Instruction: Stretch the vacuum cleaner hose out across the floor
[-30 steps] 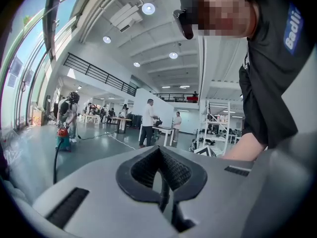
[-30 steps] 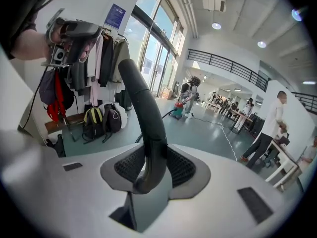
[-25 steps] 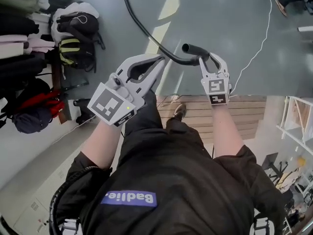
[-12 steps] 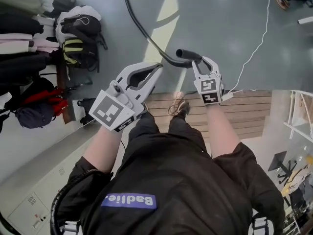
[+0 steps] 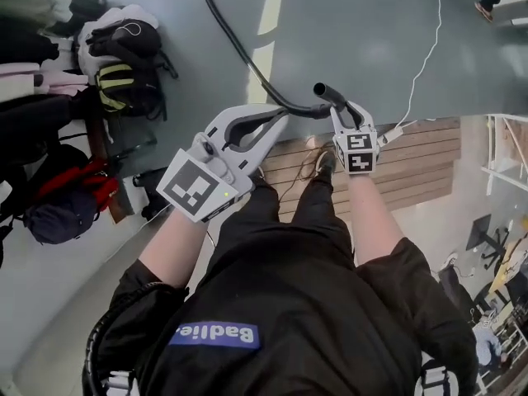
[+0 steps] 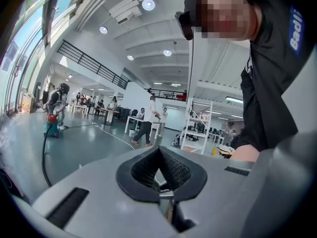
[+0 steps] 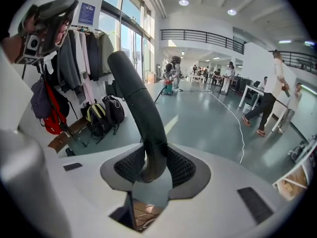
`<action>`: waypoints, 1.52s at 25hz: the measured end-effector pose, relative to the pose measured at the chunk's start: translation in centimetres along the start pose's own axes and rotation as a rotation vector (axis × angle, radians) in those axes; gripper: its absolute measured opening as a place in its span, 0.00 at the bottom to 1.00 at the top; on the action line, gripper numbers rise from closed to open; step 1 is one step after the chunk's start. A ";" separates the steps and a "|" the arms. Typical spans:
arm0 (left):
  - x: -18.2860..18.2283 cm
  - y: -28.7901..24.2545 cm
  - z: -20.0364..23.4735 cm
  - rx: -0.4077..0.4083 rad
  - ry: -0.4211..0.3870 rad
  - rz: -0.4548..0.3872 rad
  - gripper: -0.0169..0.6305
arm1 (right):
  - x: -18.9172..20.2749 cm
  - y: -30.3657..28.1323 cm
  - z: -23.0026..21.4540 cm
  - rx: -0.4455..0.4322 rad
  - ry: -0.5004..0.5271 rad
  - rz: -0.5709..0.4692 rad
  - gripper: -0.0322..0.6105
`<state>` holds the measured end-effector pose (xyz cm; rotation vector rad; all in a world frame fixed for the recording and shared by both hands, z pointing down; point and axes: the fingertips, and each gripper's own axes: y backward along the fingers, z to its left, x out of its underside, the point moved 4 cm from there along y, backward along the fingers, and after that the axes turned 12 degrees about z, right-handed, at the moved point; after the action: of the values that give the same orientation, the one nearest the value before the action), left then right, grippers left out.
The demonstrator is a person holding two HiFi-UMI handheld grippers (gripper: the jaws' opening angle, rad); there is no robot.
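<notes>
The black vacuum hose [image 5: 240, 49] runs from the top of the head view down across the grey floor to my right gripper [image 5: 345, 112]. That gripper is shut on it just short of its open end [image 5: 322, 91]. In the right gripper view the hose [image 7: 140, 103] rises from between the pads of the right gripper [image 7: 152, 158] and curves away toward the far vacuum cleaner [image 7: 169, 88]. My left gripper [image 5: 276, 117] is shut and empty, its tips close beside the hose. The left gripper [image 6: 158, 150] shows nothing between its pads.
Backpacks [image 5: 124, 64] and hanging coats [image 5: 33, 122] crowd the left side. A white cable [image 5: 425, 52] trails over the floor on the right. A wooden platform [image 5: 412, 167] lies under my feet, with white shelving [image 5: 507, 151] beside it. People walk in the hall [image 7: 270, 100].
The view has shifted as the person steps. The right gripper keeps its grip on the hose end. The left gripper has crept a little nearer the hose.
</notes>
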<state>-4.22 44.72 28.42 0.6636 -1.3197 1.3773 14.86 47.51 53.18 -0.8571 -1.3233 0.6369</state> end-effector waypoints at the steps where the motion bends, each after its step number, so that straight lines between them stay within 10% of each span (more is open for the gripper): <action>1: 0.8 0.9 0.3 0.014 0.000 0.011 0.02 | 0.8 -0.2 1.3 0.002 -0.018 0.014 0.27; 13: 7.7 1.5 0.7 0.043 0.045 0.070 0.02 | 12.8 -5.8 6.7 -0.066 -0.287 0.155 0.27; 38: 14.3 -6.5 1.8 -0.124 0.036 0.213 0.02 | 36.1 -27.7 -2.5 -0.128 -0.581 0.533 0.27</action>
<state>-2.73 46.26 44.12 0.4216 -1.4666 1.4558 21.07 61.11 96.29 -1.1995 -1.6729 1.3006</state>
